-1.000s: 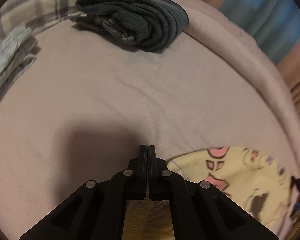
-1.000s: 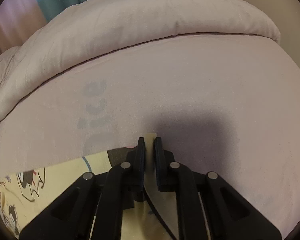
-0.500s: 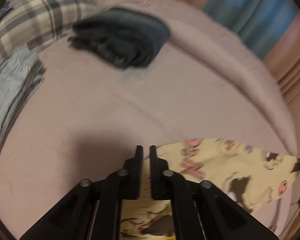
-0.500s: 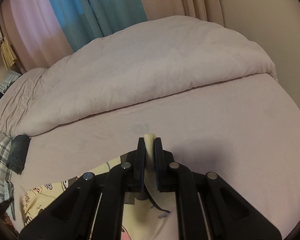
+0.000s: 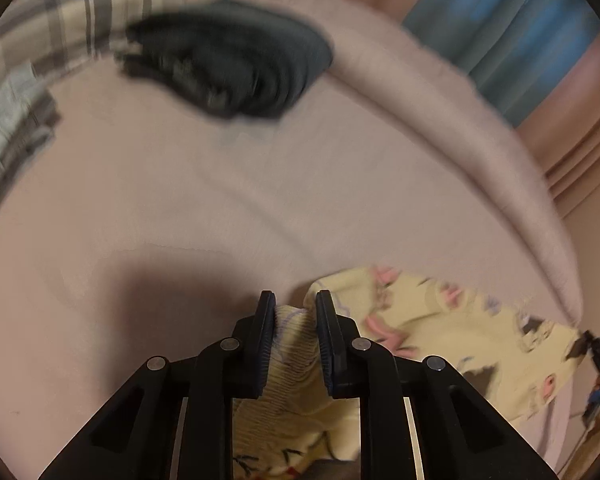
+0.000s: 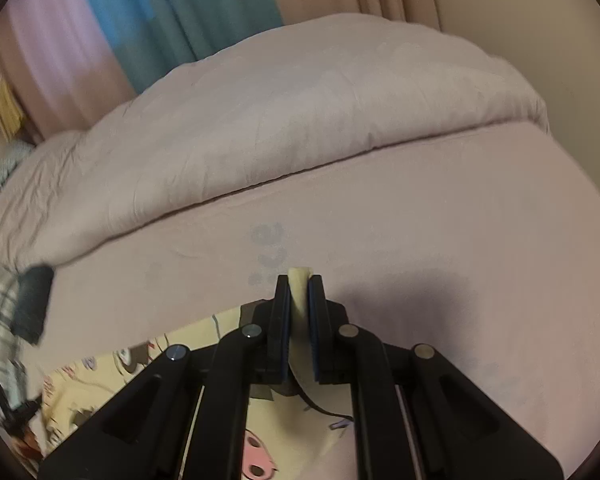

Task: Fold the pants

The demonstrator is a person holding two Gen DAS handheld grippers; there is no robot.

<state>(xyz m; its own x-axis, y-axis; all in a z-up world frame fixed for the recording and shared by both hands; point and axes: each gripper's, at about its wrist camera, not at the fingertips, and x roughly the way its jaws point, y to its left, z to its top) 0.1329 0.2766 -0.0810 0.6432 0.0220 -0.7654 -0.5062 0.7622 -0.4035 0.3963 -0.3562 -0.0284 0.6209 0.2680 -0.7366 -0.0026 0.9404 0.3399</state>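
The pants [image 5: 440, 332] are pale yellow with pink and black cartoon prints and lie on a pinkish bed sheet [image 5: 220, 208]. In the left wrist view my left gripper [image 5: 295, 300] has its jaws apart, with the ribbed waistband bunched loosely between them. In the right wrist view my right gripper [image 6: 299, 284] is shut on a fold of the same pants [image 6: 112, 376], whose edge sticks up between the fingertips, while the rest trails down and left below the fingers.
A dark folded garment [image 5: 228, 68] lies at the far side of the bed, with plaid cloth [image 5: 60, 20] and a pale blue garment [image 5: 8, 128] to its left. A rolled duvet [image 6: 280, 120] runs along the far side. Blue curtains [image 6: 180, 12] hang behind.
My left gripper's jaws have opened from shut around the waistband. My right gripper stays shut on the pants and has lifted and tilted up, bringing the duvet and curtains into view.
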